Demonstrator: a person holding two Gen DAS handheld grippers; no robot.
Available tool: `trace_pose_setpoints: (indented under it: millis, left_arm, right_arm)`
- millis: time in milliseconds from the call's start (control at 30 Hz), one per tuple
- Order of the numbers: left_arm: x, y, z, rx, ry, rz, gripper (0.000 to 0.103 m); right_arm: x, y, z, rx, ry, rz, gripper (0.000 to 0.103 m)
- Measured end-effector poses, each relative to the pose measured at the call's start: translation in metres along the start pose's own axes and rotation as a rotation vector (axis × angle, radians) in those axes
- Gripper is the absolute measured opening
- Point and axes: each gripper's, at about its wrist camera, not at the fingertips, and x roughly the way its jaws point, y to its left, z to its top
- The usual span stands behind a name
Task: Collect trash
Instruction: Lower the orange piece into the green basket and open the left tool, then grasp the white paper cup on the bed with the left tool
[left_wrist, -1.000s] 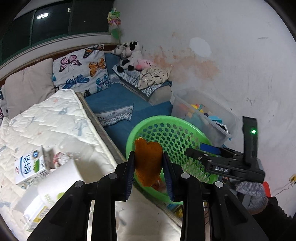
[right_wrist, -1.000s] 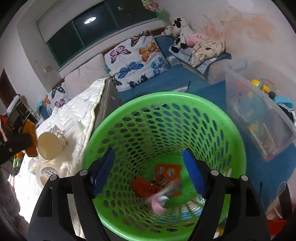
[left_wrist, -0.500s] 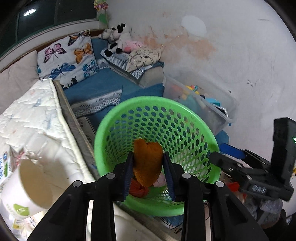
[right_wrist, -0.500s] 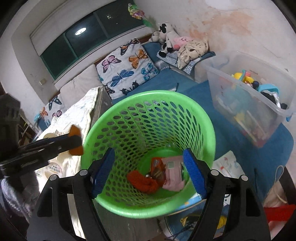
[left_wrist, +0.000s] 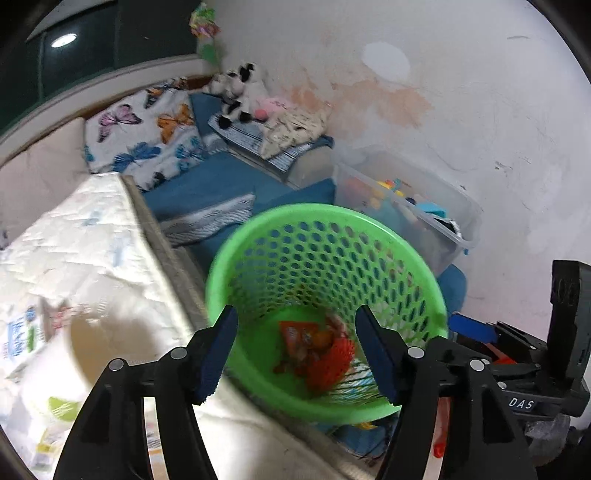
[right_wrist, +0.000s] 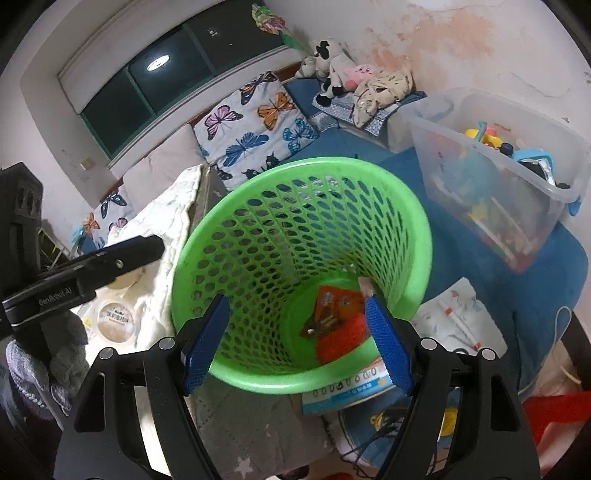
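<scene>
Basket: green laundry-style basket (left_wrist: 373, 236) ahead of both claws, orange wrappers (right_wrist: 340, 306) inside.
Left claw (left_wrist: 295, 354): wide, empty.
Right claw (right_wrist: 297, 341): wide, empty.

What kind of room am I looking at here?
Most likely a bedroom, perhaps a child's. A quilted white mattress lies beside butterfly-print pillows, stuffed animals sit against the wall, and a clear bin of toys stands near the green trash basket.

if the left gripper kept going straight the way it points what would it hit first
Probably the trash at the bottom of the green basket. The open left gripper points into its mouth with nothing between; depth is hard to judge.
</scene>
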Motion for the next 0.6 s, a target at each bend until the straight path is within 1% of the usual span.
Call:
trace_pose_setpoints:
  millis: [100,167,200,300,333,367,433,467,533,600]
  left_arm:
    - [-0.019,0.013,-0.005,-0.02,-0.03,0.056,0.066]
    - [-0.033,0.024,-0.008,-0.041,-0.053,0.113,0.072]
    - [-0.041,0.031,-0.01,-0.06,-0.067,0.146,0.073]
    - [-0.056,0.045,-0.016,-0.098,-0.097,0.201,0.078]
    - [-0.062,0.051,-0.018,-0.114,-0.111,0.244,0.084]
    - [-0.067,0.056,-0.019,-0.128,-0.124,0.284,0.087]
    - [-0.074,0.066,-0.023,-0.149,-0.145,0.329,0.089]
    - [-0.075,0.071,-0.024,-0.162,-0.146,0.344,0.092]
    - [-0.076,0.081,-0.025,-0.195,-0.143,0.367,0.092]
    - [-0.074,0.091,-0.028,-0.23,-0.134,0.371,0.092]
  right_arm:
    - [-0.001,0.008,-0.003,-0.009,0.0,0.012,0.076]
    - [-0.001,0.014,-0.005,-0.014,0.002,0.022,0.076]
    - [-0.001,0.017,-0.006,-0.018,0.002,0.026,0.076]
    - [0.001,0.027,-0.008,-0.029,0.007,0.042,0.076]
    - [0.002,0.031,-0.009,-0.035,0.009,0.048,0.076]
    - [0.002,0.032,-0.008,-0.04,0.011,0.051,0.076]
    - [0.003,0.04,-0.009,-0.056,0.016,0.061,0.076]
    - [0.003,0.042,-0.009,-0.062,0.017,0.064,0.076]
    - [0.005,0.048,-0.009,-0.076,0.022,0.077,0.076]
    - [0.006,0.053,-0.011,-0.087,0.027,0.088,0.076]
